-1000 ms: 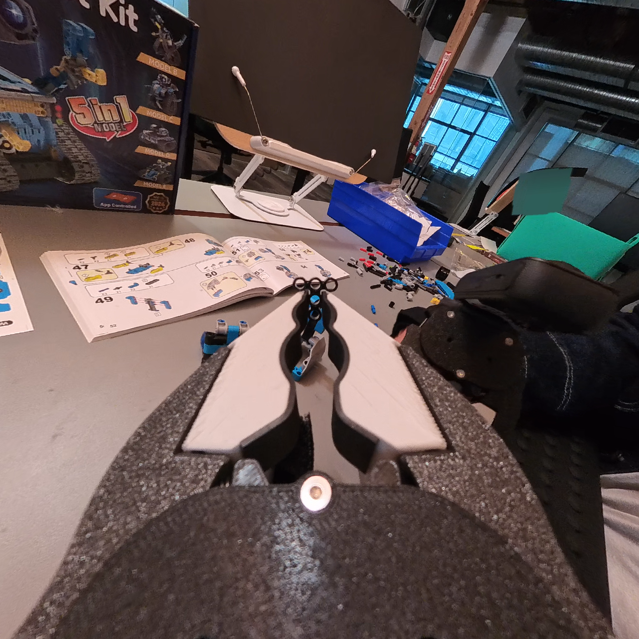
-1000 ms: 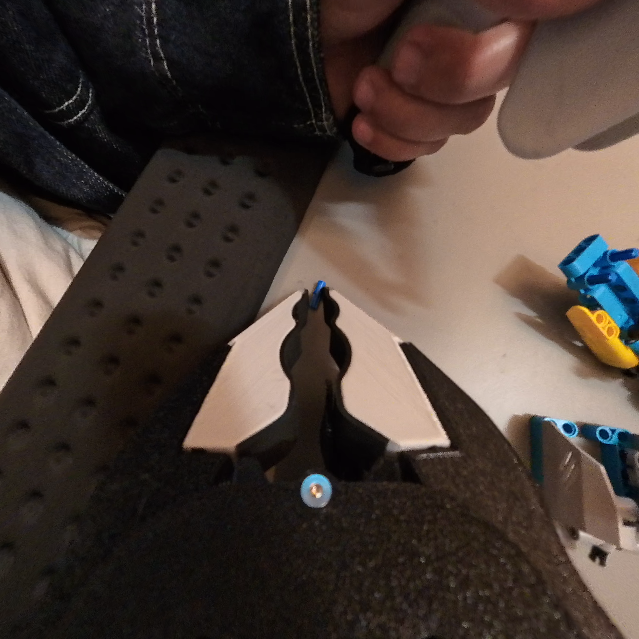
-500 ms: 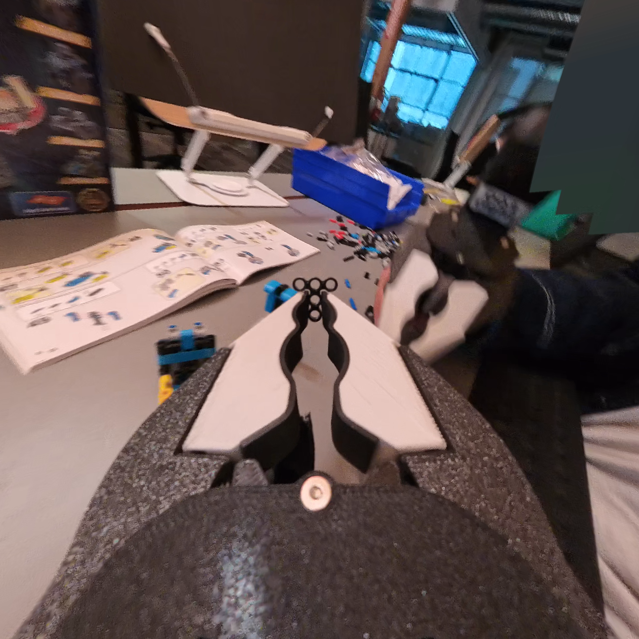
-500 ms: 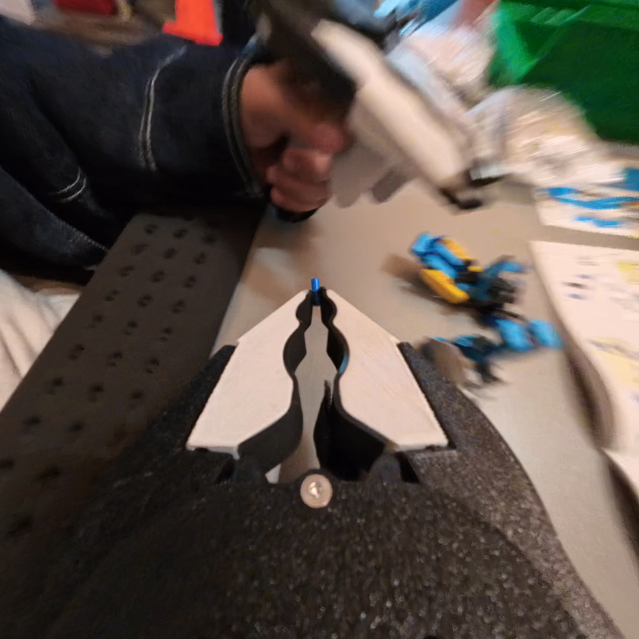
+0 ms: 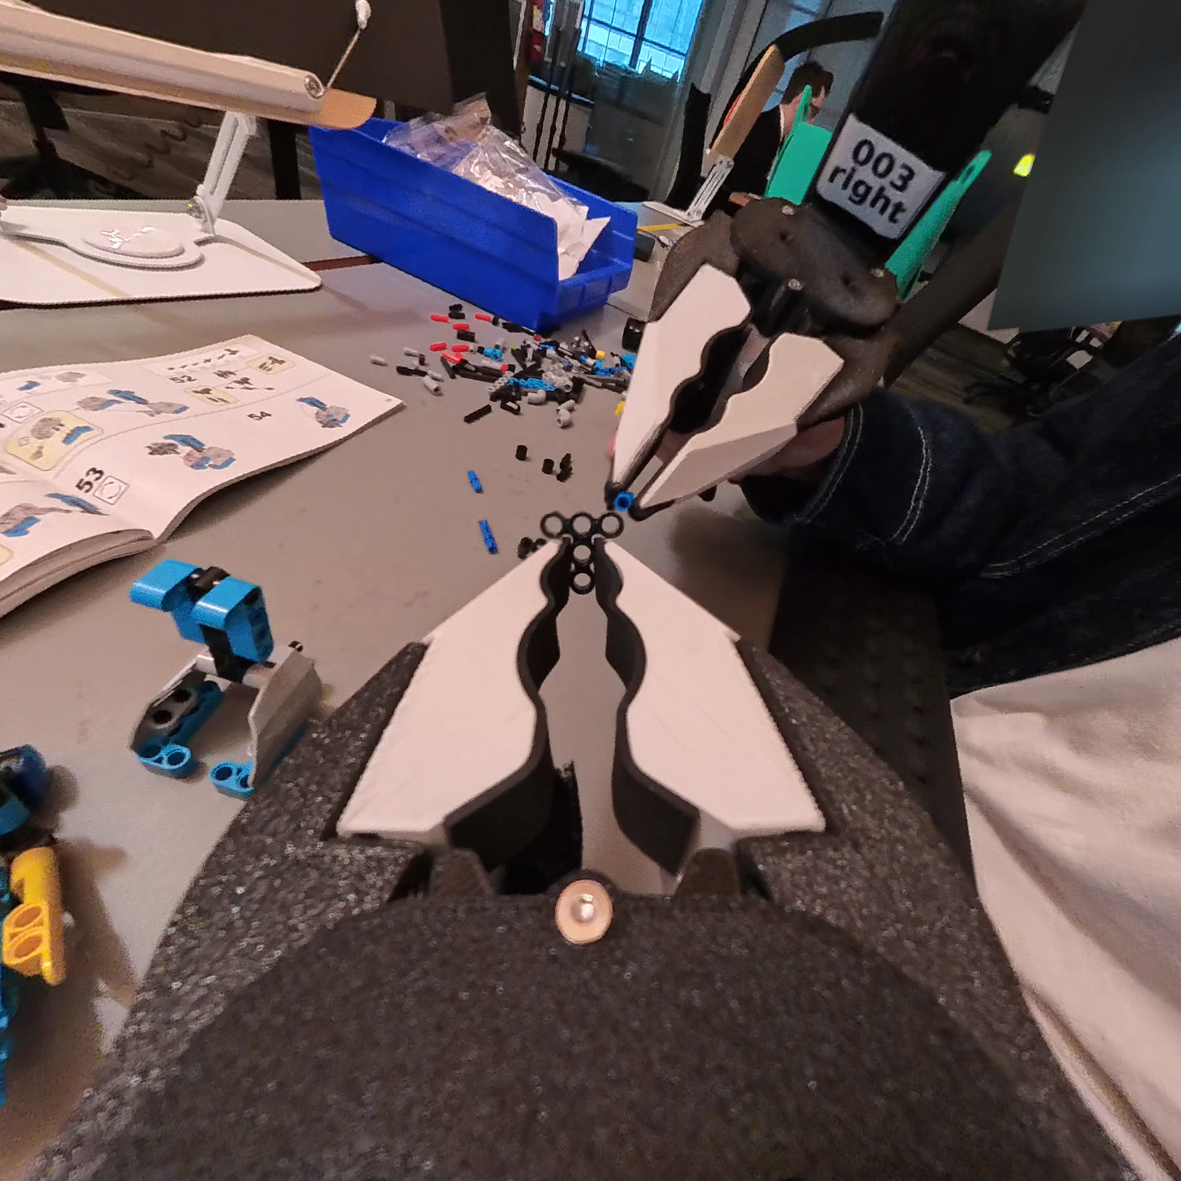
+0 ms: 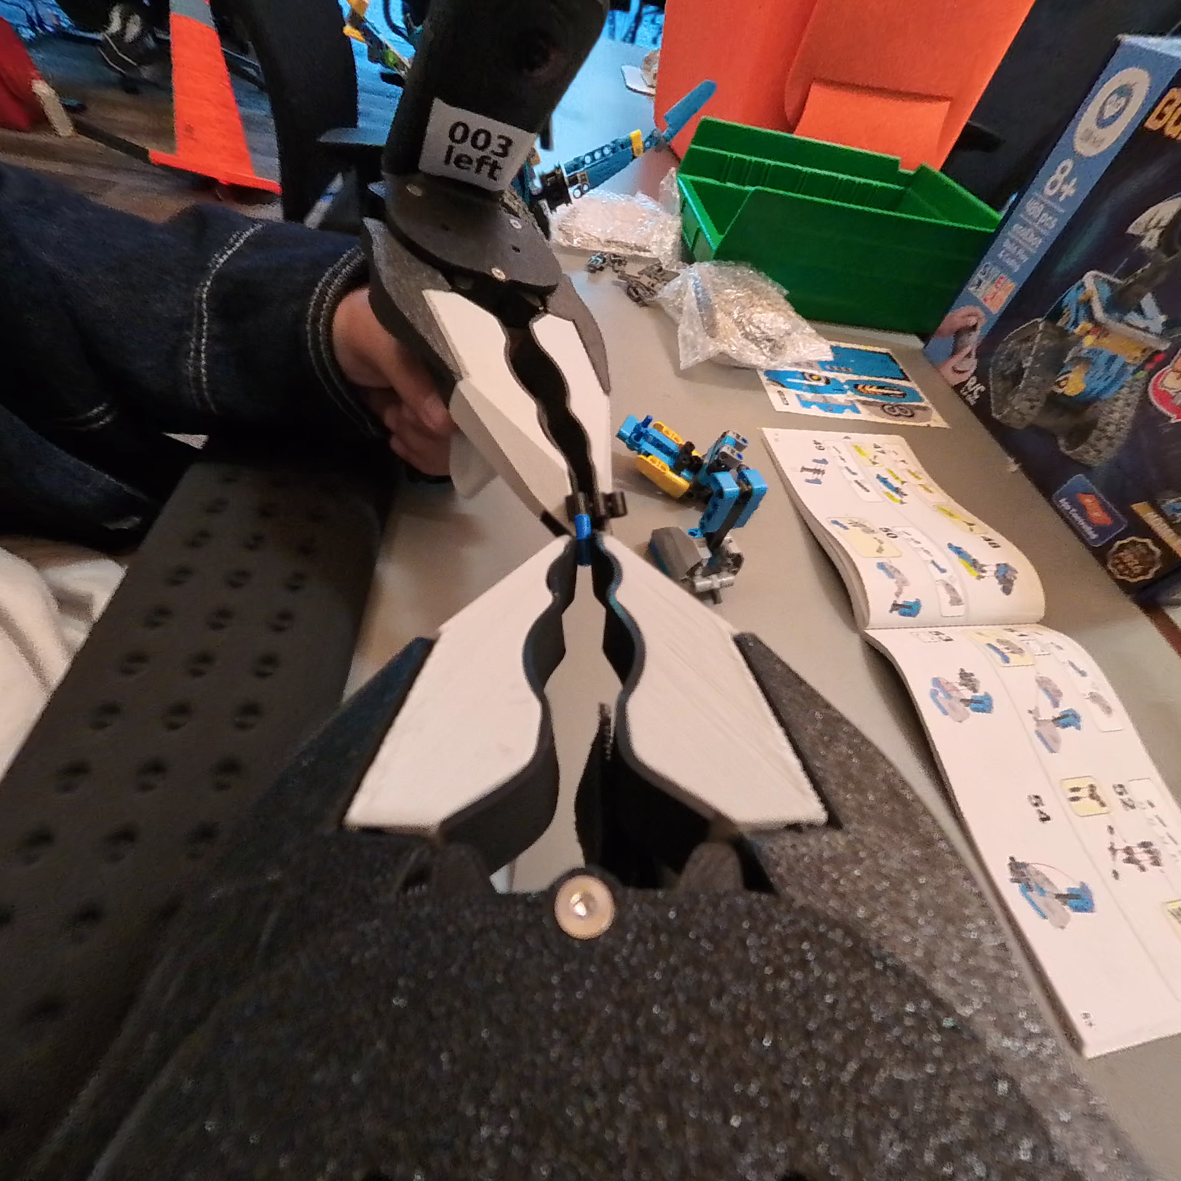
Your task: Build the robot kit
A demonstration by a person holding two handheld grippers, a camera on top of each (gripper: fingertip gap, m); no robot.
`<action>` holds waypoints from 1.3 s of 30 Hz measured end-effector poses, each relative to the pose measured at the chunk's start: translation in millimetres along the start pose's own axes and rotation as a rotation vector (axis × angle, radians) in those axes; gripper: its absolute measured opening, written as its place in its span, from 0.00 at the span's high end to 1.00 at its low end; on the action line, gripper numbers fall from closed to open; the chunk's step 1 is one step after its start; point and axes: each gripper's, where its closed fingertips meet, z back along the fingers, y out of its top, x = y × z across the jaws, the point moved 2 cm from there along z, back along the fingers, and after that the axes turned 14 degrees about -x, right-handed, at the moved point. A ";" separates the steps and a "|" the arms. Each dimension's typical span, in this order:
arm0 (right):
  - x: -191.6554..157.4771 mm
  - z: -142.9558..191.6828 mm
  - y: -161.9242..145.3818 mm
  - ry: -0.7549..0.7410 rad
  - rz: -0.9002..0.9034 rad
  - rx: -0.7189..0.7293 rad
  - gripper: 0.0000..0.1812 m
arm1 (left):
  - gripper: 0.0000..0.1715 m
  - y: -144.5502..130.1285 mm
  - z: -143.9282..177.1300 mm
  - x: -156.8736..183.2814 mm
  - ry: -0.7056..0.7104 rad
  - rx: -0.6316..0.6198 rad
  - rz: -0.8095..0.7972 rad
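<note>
Left wrist view: left gripper (image 5: 581,543) clenched on a black T-shaped beam (image 5: 581,525), stem between the tips, three-hole crossbar sticking out past them. Right gripper (image 5: 629,501) comes in from upper right of the beam, pinched on a small blue pin (image 5: 623,500). Pin tip sits just beside the crossbar's rightmost hole, touching or almost, cannot tell which. Right wrist view: blue pin (image 6: 581,533) points forward along the right gripper's fingers, straight at the beam (image 6: 597,505) held in the left gripper (image 6: 585,505). Loose parts pile (image 5: 530,374), blue bin (image 5: 447,223) and open instruction booklet (image 5: 160,434) lie behind the beam on the grey table (image 5: 358,511).
</note>
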 end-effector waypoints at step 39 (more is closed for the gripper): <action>0.3 -16.0 -12.7 -0.090 0.067 -0.097 0.99 | 0.96 -14.1 -10.3 -9.4 0.000 -0.084 0.063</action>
